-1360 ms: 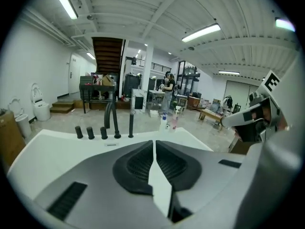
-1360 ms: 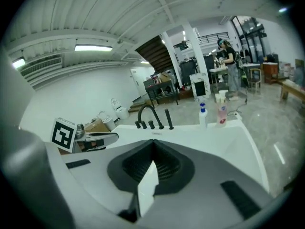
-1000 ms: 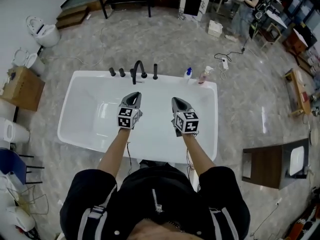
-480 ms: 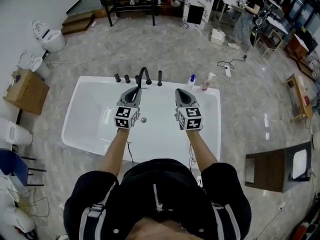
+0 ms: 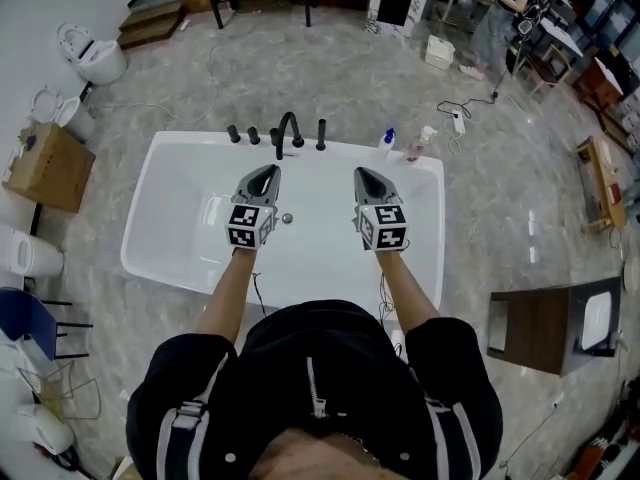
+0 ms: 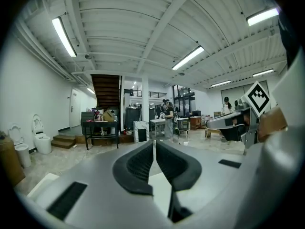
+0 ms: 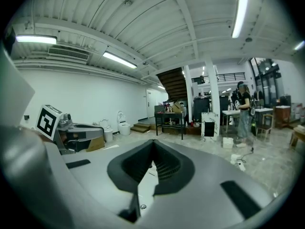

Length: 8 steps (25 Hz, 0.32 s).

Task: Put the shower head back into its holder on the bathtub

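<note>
The white bathtub (image 5: 180, 258) lies below me in the head view. Black fittings stand on its far rim: a curved spout (image 5: 289, 130), two short knobs (image 5: 243, 135) and a taller post (image 5: 321, 134). I cannot tell which of them is the shower head or its holder. My left gripper (image 5: 268, 172) hangs over the tub, just short of the spout, shut and with nothing in it. My right gripper (image 5: 361, 175) is level with it further right, also shut and bare. The gripper views show the closed left jaws (image 6: 154, 143) and right jaws (image 7: 153, 147), both pointing out across the room.
Two bottles (image 5: 403, 143) stand on the tub's far right rim, and a drain (image 5: 287, 218) sits in its floor. A toilet (image 5: 92, 56) and a cardboard box (image 5: 45, 173) are at left. A dark cabinet (image 5: 540, 330) is at right, with a person (image 5: 505, 3) working far back.
Both grippers have lifted a little above the tub and now sit closer to the black fittings in the head view. Both stayed shut.
</note>
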Tool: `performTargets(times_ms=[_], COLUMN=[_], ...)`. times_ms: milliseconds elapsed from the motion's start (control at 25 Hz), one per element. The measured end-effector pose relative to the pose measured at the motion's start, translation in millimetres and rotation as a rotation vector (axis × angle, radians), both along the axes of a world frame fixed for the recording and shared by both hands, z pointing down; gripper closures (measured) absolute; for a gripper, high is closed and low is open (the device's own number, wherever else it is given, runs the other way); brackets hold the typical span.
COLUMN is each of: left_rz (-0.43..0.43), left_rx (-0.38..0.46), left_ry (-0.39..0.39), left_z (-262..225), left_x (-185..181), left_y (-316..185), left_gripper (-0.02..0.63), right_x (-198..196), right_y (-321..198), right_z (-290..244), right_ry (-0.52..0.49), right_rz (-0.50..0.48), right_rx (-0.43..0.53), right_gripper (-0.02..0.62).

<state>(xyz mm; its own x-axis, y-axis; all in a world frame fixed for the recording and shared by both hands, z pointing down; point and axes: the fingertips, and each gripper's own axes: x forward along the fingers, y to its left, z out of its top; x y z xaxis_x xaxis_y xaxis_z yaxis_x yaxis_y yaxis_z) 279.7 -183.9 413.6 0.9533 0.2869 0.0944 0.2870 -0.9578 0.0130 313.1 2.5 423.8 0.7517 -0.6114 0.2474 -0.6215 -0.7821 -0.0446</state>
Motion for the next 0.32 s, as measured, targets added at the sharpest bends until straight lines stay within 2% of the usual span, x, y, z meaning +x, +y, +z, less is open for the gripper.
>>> performTargets(times_ms=[320], left_rz=[-0.001], left_rx=[-0.011], left_ry=[-0.018], left_z=[10.6], left_x=[7.5], left_y=[-1.1], left_gripper=[0.569], right_x=[9.7], right_y=[-4.4], right_z=[9.5], right_ry=[-0.025], right_rz=[0.001], right_rx=[0.008], right_gripper=[0.589])
